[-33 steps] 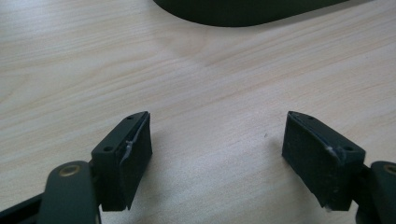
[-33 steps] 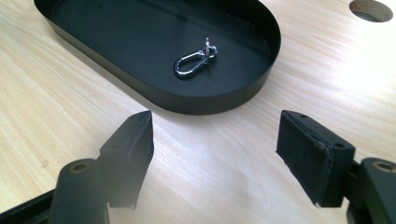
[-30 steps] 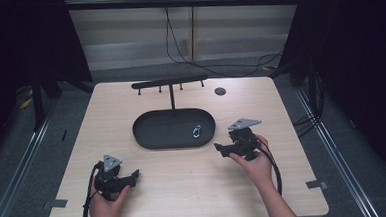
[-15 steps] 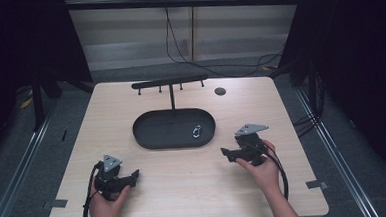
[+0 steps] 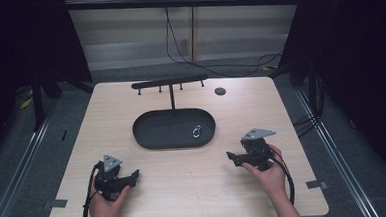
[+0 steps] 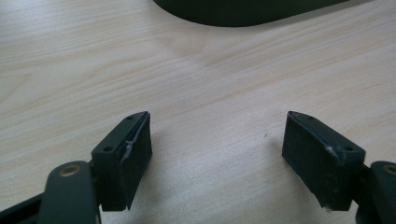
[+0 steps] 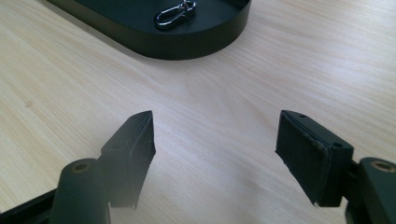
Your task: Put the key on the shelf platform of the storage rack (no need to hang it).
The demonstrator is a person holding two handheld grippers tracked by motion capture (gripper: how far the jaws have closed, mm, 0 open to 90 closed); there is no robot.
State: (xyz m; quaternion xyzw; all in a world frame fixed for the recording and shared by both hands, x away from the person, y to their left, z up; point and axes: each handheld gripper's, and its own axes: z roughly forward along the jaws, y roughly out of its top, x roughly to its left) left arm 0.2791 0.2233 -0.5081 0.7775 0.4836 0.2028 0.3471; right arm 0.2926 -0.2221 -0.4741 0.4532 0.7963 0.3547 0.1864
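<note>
Left gripper (image 5: 118, 178): hand-held, near the table's front left corner, low over the wood. Jaws stand wide apart with bare tabletop between them; nothing held. Grey three-cornered plate on top, black cable trailing off the near edge. In the left gripper view (image 6: 217, 154) the tray's curved rim lies ahead at the top of the frame.

Right gripper (image 5: 241, 158): hand-held, at the front right, in front of the tray's right end and apart from it. Jaws wide apart, nothing between them but wood. Grey plate on top, cable running back along the forearm. In the right gripper view (image 7: 215, 154) it looks toward the tray's rounded end.

Table (image 5: 185, 199): light wood grain, rounded corners.

Tray (image 5: 152, 135): black, oval, shallow, at the table's centre. An upright post rises at its far edge and carries a horizontal black bar (image 5: 169, 82) with short pegs hanging beneath.

Snap hook (image 5: 197, 132): small, silver metal, lying flat inside the tray near its right end; seen closer in the right gripper view (image 7: 175, 12).

Round dark disc (image 5: 220, 91): on the tabletop, far right of the bar; too small to identify.
</note>
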